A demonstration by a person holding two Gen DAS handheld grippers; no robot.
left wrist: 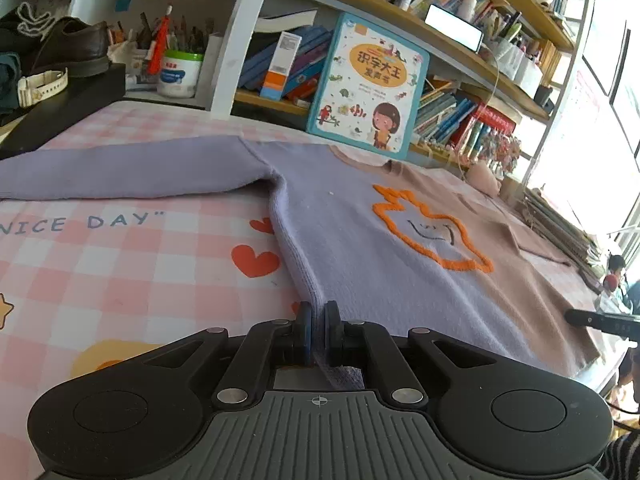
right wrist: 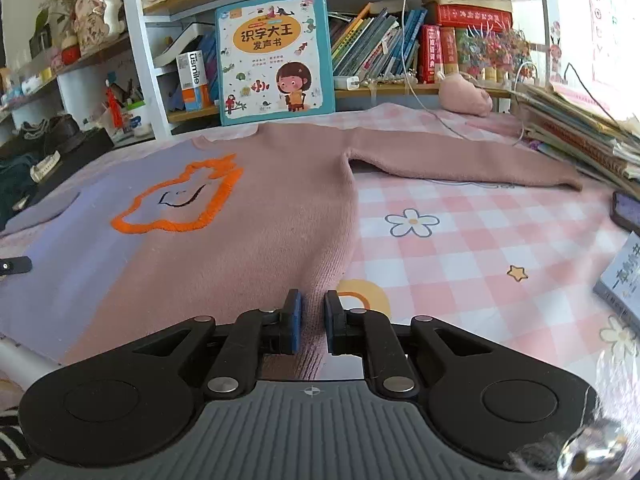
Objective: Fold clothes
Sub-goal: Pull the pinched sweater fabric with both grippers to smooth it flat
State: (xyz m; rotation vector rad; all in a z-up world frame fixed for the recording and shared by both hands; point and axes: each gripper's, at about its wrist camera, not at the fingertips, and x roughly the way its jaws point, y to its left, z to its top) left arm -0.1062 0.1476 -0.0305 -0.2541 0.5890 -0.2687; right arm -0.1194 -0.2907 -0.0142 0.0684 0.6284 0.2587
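A two-tone sweater lies flat on the pink checked cloth, purple half (left wrist: pixel 360 264) on the left, pink half (right wrist: pixel 256 248) on the right, with an orange outlined figure (left wrist: pixel 428 228) on the chest. Its sleeves spread out to both sides. My left gripper (left wrist: pixel 319 332) is shut on the purple bottom-left hem corner. My right gripper (right wrist: pixel 312 322) is shut on the pink bottom-right hem corner, with a fold of knit between the blue pads.
A children's book (right wrist: pixel 276 56) leans on the bookshelf behind the sweater. A stack of books (right wrist: pixel 580 132) and a phone (right wrist: pixel 626 210) sit at the right. A black box with a shoe (left wrist: pixel 72 48) and a watch stands at the left.
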